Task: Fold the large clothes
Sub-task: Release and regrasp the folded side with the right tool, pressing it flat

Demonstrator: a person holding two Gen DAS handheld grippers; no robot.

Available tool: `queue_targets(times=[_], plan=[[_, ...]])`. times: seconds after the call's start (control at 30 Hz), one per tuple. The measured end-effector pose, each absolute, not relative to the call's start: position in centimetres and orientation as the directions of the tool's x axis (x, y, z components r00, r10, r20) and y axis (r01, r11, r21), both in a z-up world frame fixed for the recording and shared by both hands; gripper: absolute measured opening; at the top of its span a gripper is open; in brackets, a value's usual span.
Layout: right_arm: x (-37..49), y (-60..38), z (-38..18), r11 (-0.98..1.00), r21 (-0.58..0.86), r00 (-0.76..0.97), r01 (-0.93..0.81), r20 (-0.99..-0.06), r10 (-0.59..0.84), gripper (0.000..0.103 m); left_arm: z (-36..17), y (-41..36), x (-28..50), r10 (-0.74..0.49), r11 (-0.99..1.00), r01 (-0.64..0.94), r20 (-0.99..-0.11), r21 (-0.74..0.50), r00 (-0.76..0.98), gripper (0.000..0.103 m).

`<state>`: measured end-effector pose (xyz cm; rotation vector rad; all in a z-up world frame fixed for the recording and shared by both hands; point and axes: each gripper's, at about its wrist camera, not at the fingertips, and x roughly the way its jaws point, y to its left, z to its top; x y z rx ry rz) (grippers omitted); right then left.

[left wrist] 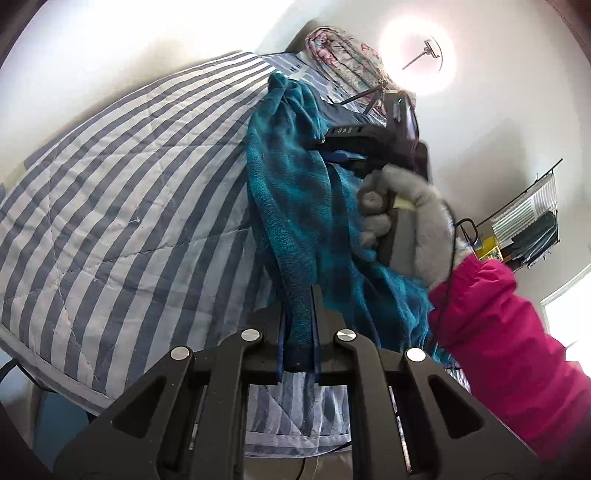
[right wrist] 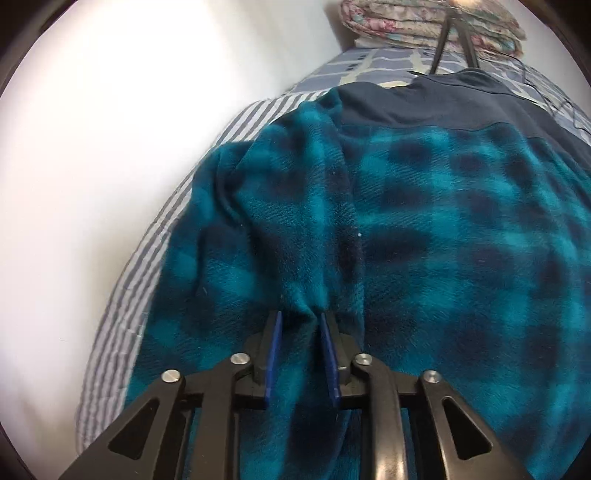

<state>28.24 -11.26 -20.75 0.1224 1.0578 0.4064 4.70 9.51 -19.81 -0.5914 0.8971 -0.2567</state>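
A large teal and navy checked fleece garment (left wrist: 295, 192) (right wrist: 443, 221) lies partly on a bed and is lifted along one edge. My left gripper (left wrist: 299, 291) is shut on a bunched fold of it, the fabric squeezed between the blue pads. My right gripper (right wrist: 301, 315) is shut on another ridge of the fleece, which rises from between its pads. In the left wrist view the right gripper (left wrist: 321, 147) shows further along the same raised edge, held by a grey-gloved hand (left wrist: 399, 221) with a pink sleeve (left wrist: 509, 332). A plain navy panel (right wrist: 443, 99) forms the garment's far end.
The bed carries a blue and white striped quilt (left wrist: 129, 166) (right wrist: 122, 314) beside a white wall. A folded floral quilt (left wrist: 343, 55) (right wrist: 424, 22) sits at the bed's far end with dark tripod legs (right wrist: 443, 40) in front. A wire rack (left wrist: 528, 221) hangs at right.
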Motion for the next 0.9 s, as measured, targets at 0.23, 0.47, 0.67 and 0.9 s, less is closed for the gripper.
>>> queue_targets(times=[0.23, 0.47, 0.67, 0.9], plan=[[25.5, -6.1, -16.9, 0.854, 0.303, 0.29, -0.422, -0.848, 0.444, 0.072, -19.5, 8.1, 5.0, -0.437, 0.841, 0.014, -0.664, -0.54, 0.607, 0.008], [23.4, -0.1, -19.5, 0.867, 0.134, 0.234, -0.48, -0.933, 0.274, 0.075, -19.2, 6.7, 5.0, -0.419, 0.861, 0.035, -0.667, -0.508, 0.616, 0.008], [22.3, 2.9, -23.0, 0.823, -0.133, 0.303, -0.553, -0.952, 0.049, 0.068, -18.4, 4.7, 4.8, -0.389, 0.894, 0.079, -0.677, -0.442, 0.625, 0.008], [21.2, 0.6, -22.2, 0.831, -0.17, 0.359, -0.53, -0.933, 0.038, 0.011, -18.0, 2.6, 4.9, -0.37, 0.915, 0.114, -0.69, -0.388, 0.622, 0.008]])
